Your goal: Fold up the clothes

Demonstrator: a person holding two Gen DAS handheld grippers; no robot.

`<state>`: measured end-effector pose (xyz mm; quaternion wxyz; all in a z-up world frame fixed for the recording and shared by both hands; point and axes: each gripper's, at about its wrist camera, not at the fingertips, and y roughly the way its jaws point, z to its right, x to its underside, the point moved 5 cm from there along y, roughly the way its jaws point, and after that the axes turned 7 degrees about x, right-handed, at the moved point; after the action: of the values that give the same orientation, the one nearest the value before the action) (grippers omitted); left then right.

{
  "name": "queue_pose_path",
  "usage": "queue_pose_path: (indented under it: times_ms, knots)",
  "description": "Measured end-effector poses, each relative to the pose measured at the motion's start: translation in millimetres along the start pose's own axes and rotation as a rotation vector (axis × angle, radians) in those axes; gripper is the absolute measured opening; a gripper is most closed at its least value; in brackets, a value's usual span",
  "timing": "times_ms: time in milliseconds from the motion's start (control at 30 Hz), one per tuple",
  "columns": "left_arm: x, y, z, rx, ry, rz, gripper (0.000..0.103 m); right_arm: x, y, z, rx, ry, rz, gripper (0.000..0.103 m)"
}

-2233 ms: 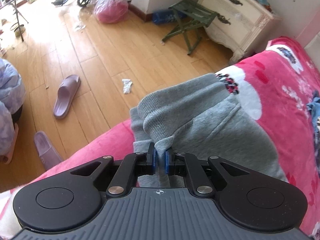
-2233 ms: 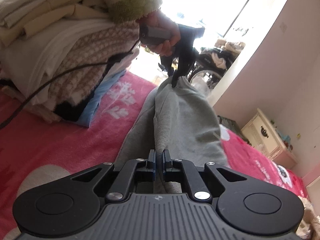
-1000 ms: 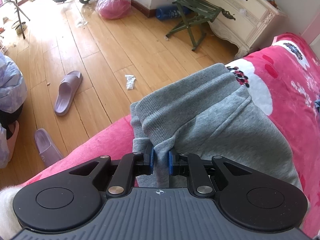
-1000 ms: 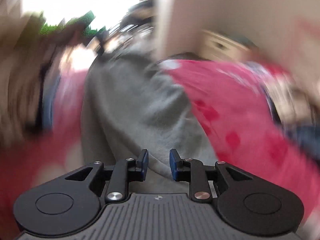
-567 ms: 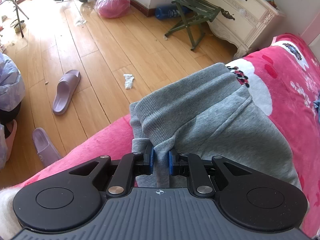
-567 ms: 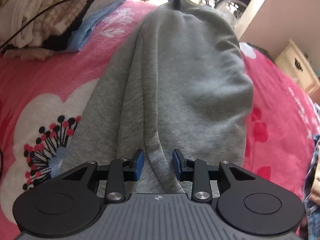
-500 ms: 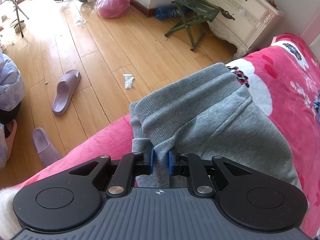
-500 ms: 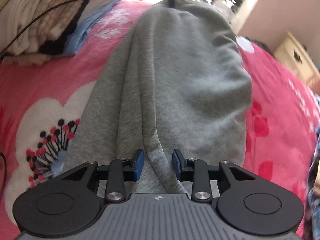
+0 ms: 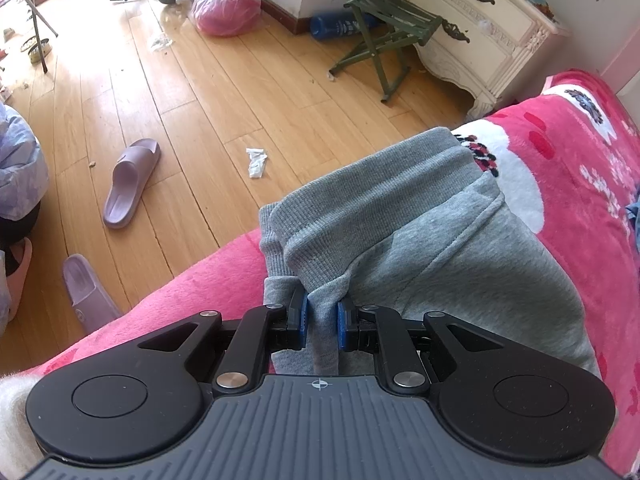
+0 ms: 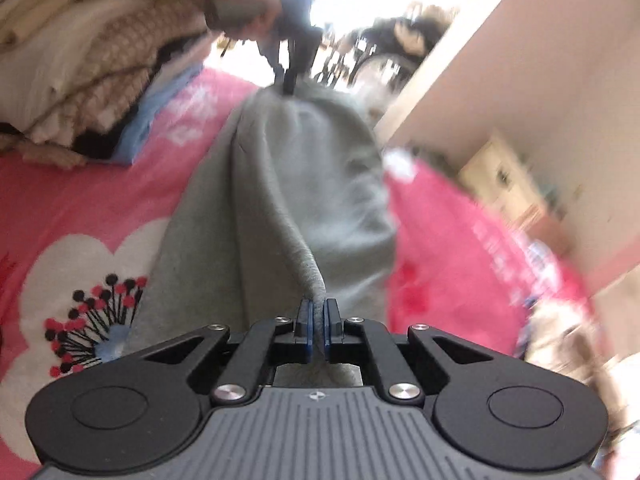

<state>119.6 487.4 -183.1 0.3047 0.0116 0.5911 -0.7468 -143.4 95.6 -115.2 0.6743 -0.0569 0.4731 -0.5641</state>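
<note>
- Left hand-held gripper (image 9: 319, 322) is clamped on a bunched pinch of grey fabric just below the ribbed waistband (image 9: 372, 196) of the grey sweatpants (image 9: 440, 264); that pins the garment's top end at the edge of the bed (image 9: 192, 292), probably so it cannot slide while the other end is handled.
- Beyond that edge, the wooden floor (image 9: 192, 92) carries a purple slipper (image 9: 130, 182) and a scrap of paper (image 9: 256, 162), well apart from the work; a green folding stool (image 9: 384, 32) and a cream dresser (image 9: 480, 36) stand further back.
- Sweatpants lie lengthwise on the pink floral blanket (image 10: 72, 216), legs laid together, reaching from the far gripper, seen small at the top of the right wrist view (image 10: 289, 80), back to the near one.
- Beside them on the left a stack of folded clothes (image 10: 88, 64) rests on the bed, likely the place for finished pieces.
- Right hand-held gripper (image 10: 316, 324) is closing its jaws, and a raised ridge of grey fabric already sits pressed between the pads (image 10: 305, 326), lifted clear of the blanket.
- With both ends gripped, my reading is that the near end is about to be carried toward the waistband to halve the length; the thin pinch could slip if pulled fast.
</note>
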Motion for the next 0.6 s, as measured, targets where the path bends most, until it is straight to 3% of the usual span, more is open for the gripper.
queue_pose_path:
  times_ms: [100,333,500,600]
  knots:
    - [-0.1,0.0,-0.1,0.002,0.001,-0.001,0.014,0.1,-19.4,-17.6,-0.037,-0.052,0.022,0.005]
    - [0.6,-3.0,3.3,-0.018,0.037,-0.009,0.014,13.0,-14.7,-75.4,-0.070,-0.308,0.031,0.005]
    - [-0.8,-4.2,4.1,-0.035,0.069,-0.031,0.015,7.0,-14.2,-65.5,-0.100,-0.199,0.012,0.006]
    - [0.7,-0.7,6.8,-0.056,0.104,-0.040,0.018,18.4,-1.0,-79.4,-0.116,-0.160,-0.036,0.006]
